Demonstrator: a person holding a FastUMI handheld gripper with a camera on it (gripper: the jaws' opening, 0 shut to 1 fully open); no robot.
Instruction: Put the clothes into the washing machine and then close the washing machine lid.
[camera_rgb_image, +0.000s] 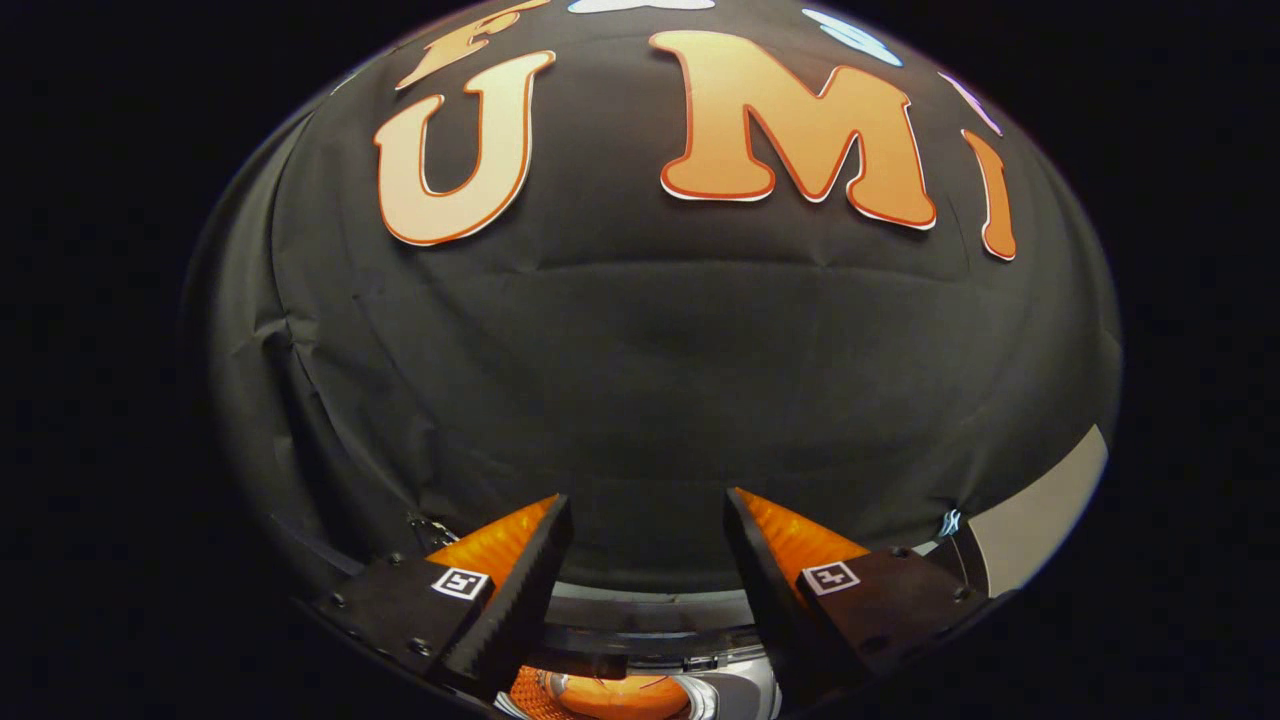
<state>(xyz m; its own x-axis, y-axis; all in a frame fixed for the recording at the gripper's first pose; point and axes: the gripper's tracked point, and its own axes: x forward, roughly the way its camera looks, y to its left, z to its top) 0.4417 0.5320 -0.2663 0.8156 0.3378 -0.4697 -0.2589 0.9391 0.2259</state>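
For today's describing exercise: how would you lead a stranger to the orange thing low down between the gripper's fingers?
Start at the black cloth wall ahead, then drop to the open hand-held gripper. Below the gap between its fingers sits a pale curved rim, apparently the washing machine's top. Just under that rim lies the orange item, the lone bright patch among grey and black parts; what it is cannot be told.

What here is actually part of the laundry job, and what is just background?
Part of the job:
- washing machine, its top showing between and below the fingers
- gripper, open, holding nothing

Just background:
- black cloth wall beyond the fingers
- pale grey panel beside it
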